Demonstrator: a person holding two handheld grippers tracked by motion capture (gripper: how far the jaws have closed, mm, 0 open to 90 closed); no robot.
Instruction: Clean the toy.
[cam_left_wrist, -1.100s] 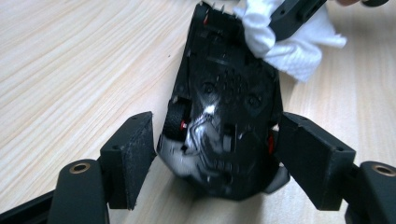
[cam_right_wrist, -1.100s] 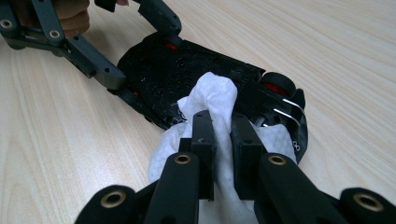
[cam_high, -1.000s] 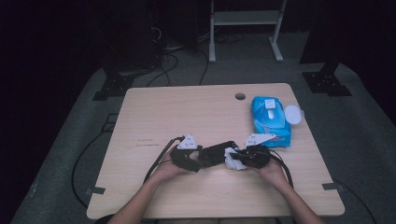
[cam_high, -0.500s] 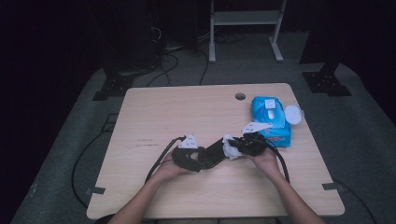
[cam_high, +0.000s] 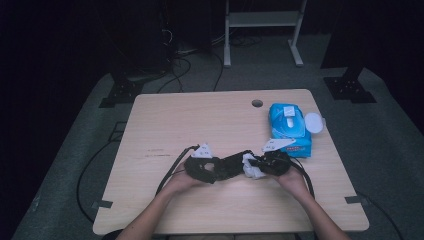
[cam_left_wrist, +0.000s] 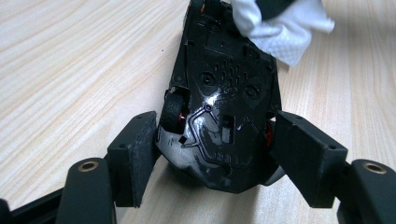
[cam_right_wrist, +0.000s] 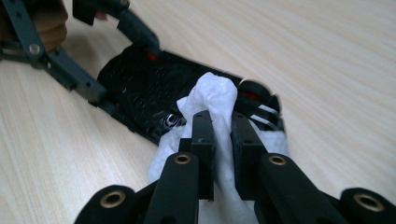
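Nearby, blue wipes pack (cam_high: 289, 128) lies beside right gripper (cam_high: 260, 164).

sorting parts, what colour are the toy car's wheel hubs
Red, inside black tyres; the toy car shows them best in the left gripper view.

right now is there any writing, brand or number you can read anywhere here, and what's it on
None can be read.
Blue wipes pack: pale print on its top, too small and blurred to read.
Table: a faint line of small marks at, illegible.
Toy car underside: moulded ridges and dots, no legible letters.
White wipe: plain.
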